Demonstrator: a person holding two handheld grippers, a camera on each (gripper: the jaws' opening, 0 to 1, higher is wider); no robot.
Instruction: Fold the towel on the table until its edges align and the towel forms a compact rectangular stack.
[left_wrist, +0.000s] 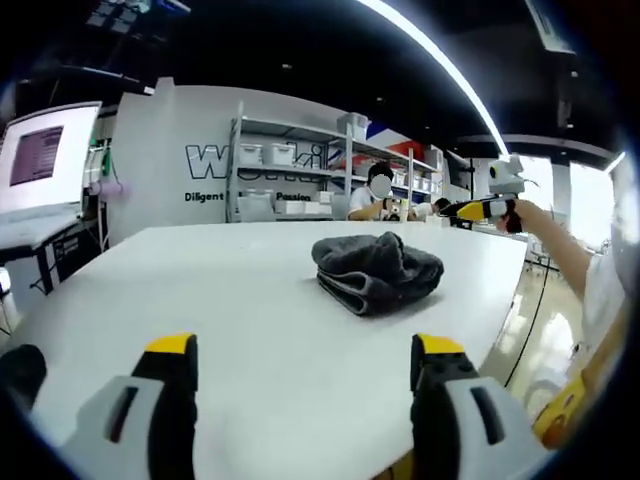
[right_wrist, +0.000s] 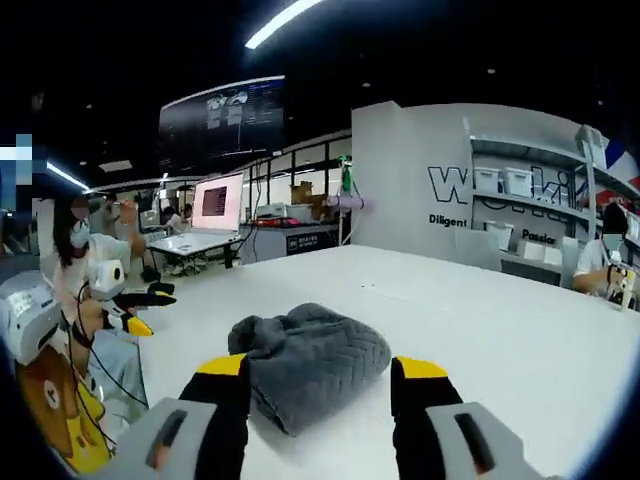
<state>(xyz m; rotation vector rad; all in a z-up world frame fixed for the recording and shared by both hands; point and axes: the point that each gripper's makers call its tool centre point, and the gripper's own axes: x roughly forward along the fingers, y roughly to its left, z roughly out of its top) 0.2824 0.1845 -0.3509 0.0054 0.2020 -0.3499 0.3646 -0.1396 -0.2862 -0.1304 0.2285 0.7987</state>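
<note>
A dark grey quilted towel (left_wrist: 378, 270) lies bunched in a loose heap on the white table (left_wrist: 230, 300). In the left gripper view my left gripper (left_wrist: 304, 350) is open over bare tabletop, well short of the towel. My right gripper (left_wrist: 488, 209) hangs beyond the table's right edge, held by a person's arm. In the right gripper view the towel (right_wrist: 310, 355) sits just ahead of my open right gripper (right_wrist: 322, 368), its near edge between the yellow-tipped jaws. My left gripper (right_wrist: 143, 308) shows at the left, past the table edge, in a hand.
Metal shelves (left_wrist: 290, 170) with white bins stand behind the table, where a person (left_wrist: 375, 200) is seated. A monitor (left_wrist: 40, 155) stands on a desk at the left. The table's right edge (left_wrist: 505, 310) drops to the floor.
</note>
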